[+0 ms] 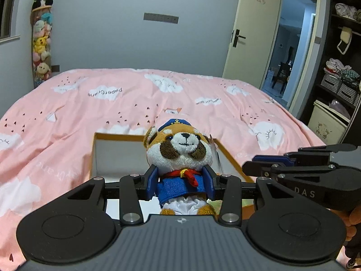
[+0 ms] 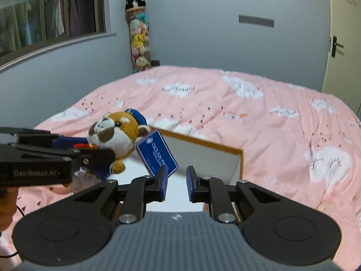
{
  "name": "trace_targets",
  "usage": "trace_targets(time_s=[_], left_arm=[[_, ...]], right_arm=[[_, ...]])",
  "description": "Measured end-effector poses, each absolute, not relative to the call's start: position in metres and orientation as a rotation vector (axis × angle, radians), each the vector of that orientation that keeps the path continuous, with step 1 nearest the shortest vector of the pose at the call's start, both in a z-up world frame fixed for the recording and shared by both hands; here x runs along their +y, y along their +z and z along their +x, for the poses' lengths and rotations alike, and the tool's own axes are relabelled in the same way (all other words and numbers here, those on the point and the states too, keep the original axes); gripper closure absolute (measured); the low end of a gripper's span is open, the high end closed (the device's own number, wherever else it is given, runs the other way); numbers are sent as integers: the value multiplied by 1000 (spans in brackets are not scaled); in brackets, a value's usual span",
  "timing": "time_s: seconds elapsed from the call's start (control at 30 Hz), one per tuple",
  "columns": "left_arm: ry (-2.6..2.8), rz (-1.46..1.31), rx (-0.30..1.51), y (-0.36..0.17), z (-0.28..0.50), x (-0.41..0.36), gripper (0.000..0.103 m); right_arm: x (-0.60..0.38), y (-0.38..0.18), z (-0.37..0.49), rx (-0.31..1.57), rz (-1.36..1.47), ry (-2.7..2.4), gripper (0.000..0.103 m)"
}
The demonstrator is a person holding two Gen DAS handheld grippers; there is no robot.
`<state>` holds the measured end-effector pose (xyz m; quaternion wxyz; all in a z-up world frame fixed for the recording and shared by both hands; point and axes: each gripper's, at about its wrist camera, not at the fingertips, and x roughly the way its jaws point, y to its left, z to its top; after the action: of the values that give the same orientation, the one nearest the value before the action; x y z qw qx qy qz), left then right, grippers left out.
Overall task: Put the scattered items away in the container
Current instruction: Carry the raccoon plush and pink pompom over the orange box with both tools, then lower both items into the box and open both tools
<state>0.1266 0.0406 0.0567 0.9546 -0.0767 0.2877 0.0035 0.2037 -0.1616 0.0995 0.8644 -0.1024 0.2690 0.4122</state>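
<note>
A brown and white plush dog (image 1: 180, 149) in a blue sailor cap and suit is upright between the blue pads of my left gripper (image 1: 180, 180), which is shut on its body. It hangs over the near left part of a white box with an orange rim (image 1: 112, 135). From the right wrist view the plush dog (image 2: 117, 133) faces left with a blue paper tag (image 2: 158, 155) dangling from it, and the left gripper (image 2: 106, 155) clamps it from the side. My right gripper (image 2: 177, 180) hovers over the box (image 2: 203, 143), open, with nothing between its pads. The right gripper (image 1: 250, 164) comes in from the right beside the plush.
The box lies on a bed with a pink cloud-print cover (image 1: 203, 103). A tall clear tube of plush toys (image 1: 41, 45) stands in the far corner. An open door (image 1: 248, 33) and dark shelves with baskets (image 1: 338, 85) are at the right. A window (image 2: 52, 15) is at the left.
</note>
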Motion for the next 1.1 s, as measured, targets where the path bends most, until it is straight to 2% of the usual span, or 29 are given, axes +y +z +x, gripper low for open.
trace_targets(time_s=[0.47,0.67,1.1], left_arm=[[2,-168,598,57,131,50,55],[10,-179,667,39,157,49,55],[28,-171,807,8,225,24,55]], right_arm=[[-175,81,204,619,-201,837,83],[-177,75,206,637,-199,824,77],[-177,68,211,663,-218,809,77]])
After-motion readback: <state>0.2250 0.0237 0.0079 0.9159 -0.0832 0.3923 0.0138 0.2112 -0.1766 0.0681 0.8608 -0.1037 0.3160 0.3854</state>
